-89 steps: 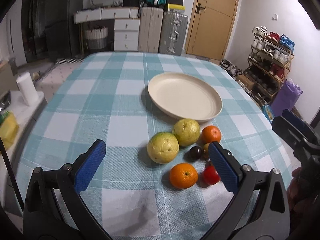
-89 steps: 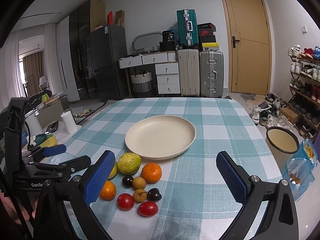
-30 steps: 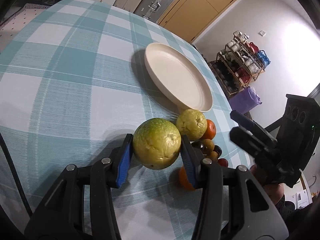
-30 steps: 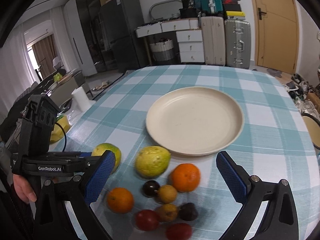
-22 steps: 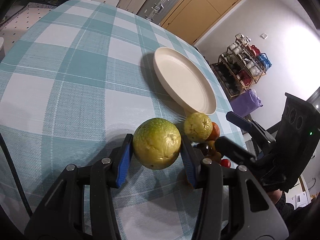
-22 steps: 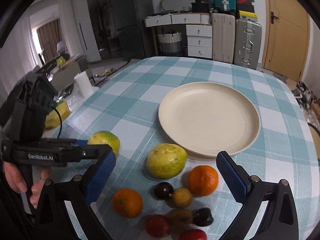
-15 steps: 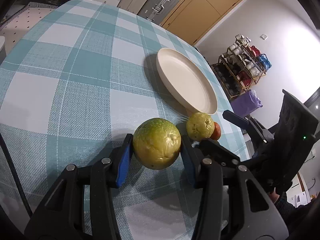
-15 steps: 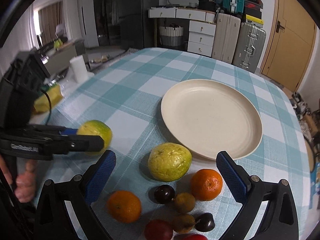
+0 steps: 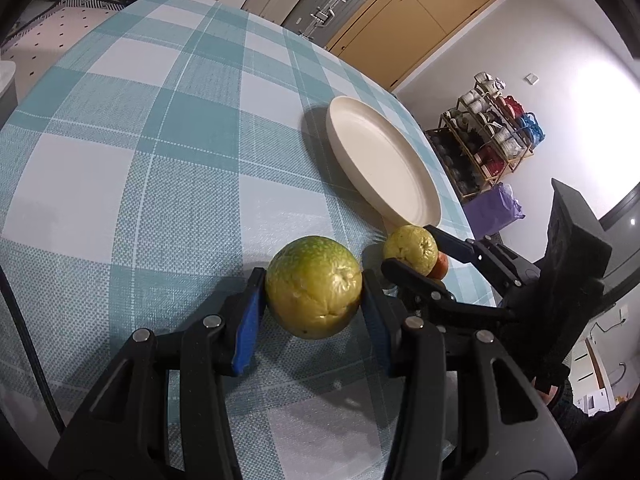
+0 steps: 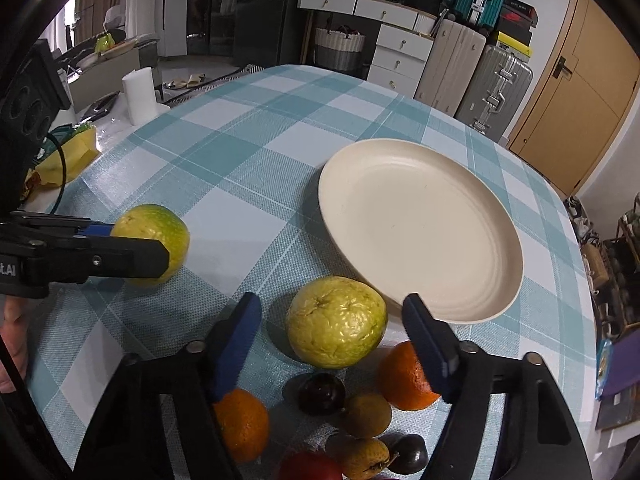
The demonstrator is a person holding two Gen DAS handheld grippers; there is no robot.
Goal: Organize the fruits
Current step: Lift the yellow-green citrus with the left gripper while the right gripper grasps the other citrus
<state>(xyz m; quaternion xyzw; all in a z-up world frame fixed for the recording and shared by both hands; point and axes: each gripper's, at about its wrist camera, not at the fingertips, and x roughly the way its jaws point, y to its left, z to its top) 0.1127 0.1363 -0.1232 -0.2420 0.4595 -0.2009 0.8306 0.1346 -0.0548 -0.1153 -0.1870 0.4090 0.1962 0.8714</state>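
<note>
My left gripper [image 9: 314, 312] is shut on a green-yellow guava [image 9: 314, 286] and holds it above the checked tablecloth; it also shows in the right wrist view [image 10: 154, 238]. My right gripper [image 10: 334, 334] is open, its blue pads on either side of a second yellow guava [image 10: 336, 322] that rests on the cloth beside the cream plate [image 10: 420, 228]. That guava [image 9: 410, 243] and the plate [image 9: 384, 168] also show in the left wrist view. Two oranges [image 10: 404, 376] [image 10: 242, 424], dark plums [image 10: 320, 394], small brown fruits [image 10: 366, 414] and a red fruit [image 10: 310, 468] lie near my right gripper.
A white paper roll [image 10: 140, 94] and a yellow bag [image 10: 66, 156] sit off the table's left side. Suitcases [image 10: 496, 80], white drawers and a wooden door stand behind the table. A shoe rack [image 9: 492, 128] stands to the right.
My left gripper closed on the guava and lifted it leftward off the pile. My right gripper moved down and forward until its open fingers flank the second guava.
</note>
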